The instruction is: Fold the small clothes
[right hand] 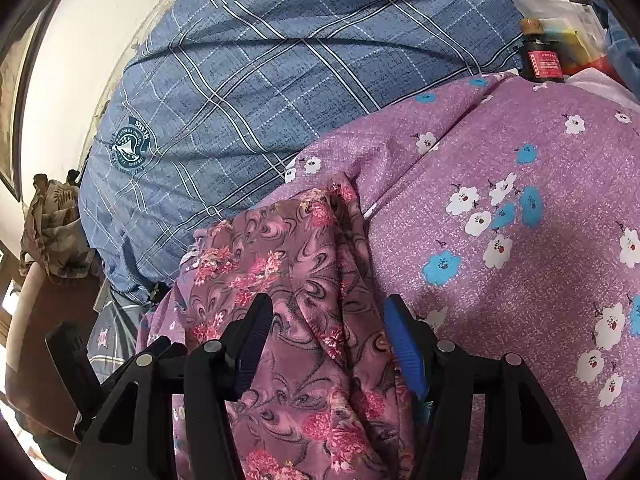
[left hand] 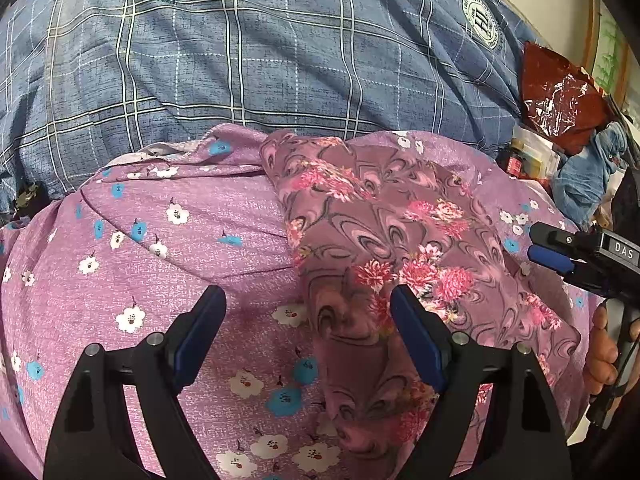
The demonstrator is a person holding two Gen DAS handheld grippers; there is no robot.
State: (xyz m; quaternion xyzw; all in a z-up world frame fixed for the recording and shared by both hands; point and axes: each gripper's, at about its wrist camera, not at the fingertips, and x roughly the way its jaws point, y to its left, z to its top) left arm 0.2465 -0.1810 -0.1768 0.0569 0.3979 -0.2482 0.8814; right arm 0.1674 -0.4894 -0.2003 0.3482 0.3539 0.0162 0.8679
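Observation:
A small mauve garment with pink flower print [left hand: 384,232] lies crumpled on a purple sheet with white and blue flowers [left hand: 160,248]. My left gripper [left hand: 308,312] is open just above it, its right finger over the garment's edge, its left finger over the sheet. The right gripper shows in the left wrist view [left hand: 540,246] at the garment's right side. In the right wrist view the garment [right hand: 312,272] runs between the fingers of my right gripper [right hand: 326,318], whose jaws stand wide apart around the bunched cloth.
A blue plaid quilt [left hand: 240,60] lies behind the sheet. A red plastic bag [left hand: 560,96], boxes and a blue cloth [left hand: 588,176] sit at the right. A dark bottle with a red label [right hand: 540,60] stands by the sheet's far edge. A brown cloth [right hand: 52,232] hangs at left.

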